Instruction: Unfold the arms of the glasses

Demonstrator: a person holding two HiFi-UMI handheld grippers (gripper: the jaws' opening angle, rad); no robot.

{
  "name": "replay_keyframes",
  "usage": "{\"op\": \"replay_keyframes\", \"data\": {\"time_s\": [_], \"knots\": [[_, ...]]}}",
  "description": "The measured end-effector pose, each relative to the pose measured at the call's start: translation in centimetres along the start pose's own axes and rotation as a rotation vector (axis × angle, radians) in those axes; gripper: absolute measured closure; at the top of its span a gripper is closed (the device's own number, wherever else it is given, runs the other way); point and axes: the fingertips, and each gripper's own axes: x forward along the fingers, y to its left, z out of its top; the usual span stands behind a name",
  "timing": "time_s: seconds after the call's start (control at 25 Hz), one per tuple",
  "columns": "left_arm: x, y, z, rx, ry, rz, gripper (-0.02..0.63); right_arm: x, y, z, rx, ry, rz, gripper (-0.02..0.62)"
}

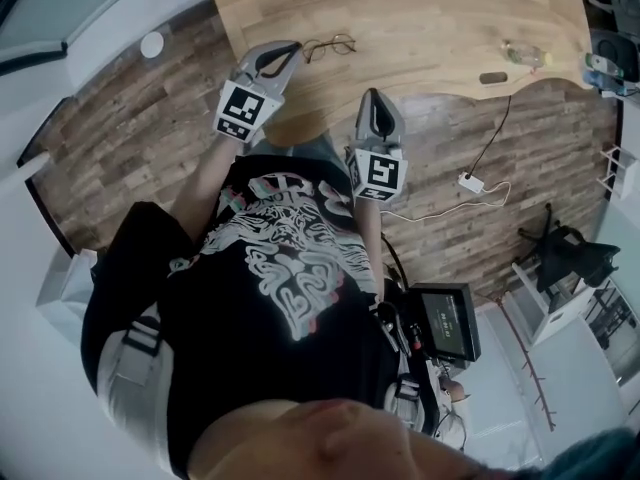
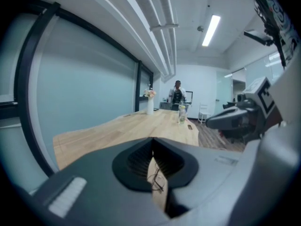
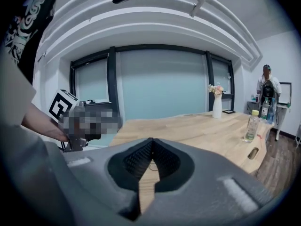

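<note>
The thin wire-framed glasses (image 1: 330, 46) lie on the wooden table (image 1: 430, 18) near its front edge. My left gripper (image 1: 292, 46) is just left of them with its jaws touching at the tips and nothing between them. In the left gripper view the glasses (image 2: 157, 182) show through the gap behind the shut gripper (image 2: 151, 140). My right gripper (image 1: 372, 93) hovers at the table's front edge, below and right of the glasses, also shut and empty. In the right gripper view a faint part of the glasses (image 3: 151, 164) shows behind the closed gripper (image 3: 152, 141).
A clear bottle (image 1: 525, 54) and a small dark object (image 1: 493, 78) lie at the table's right. A white vase with flowers (image 3: 216, 106) stands at the far end. A cable with a white adapter (image 1: 470, 182) lies on the floor. A person (image 2: 177, 94) stands far off.
</note>
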Motion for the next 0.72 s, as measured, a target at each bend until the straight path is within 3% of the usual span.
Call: {"op": "replay_keyframes", "data": {"time_s": [0.56, 0.72], "knots": [[8.5, -0.2, -5.4, 0.046, 0.221, -0.026, 0.617, 6.2, -4.1, -2.9, -0.022, 0.100, 0.072, 0.597], [9.9, -1.2, -8.0, 0.057, 0.304, -0.067, 0.617, 7.5, -4.6, -4.2, -0.014, 0.137, 0.090, 0.597]]}}
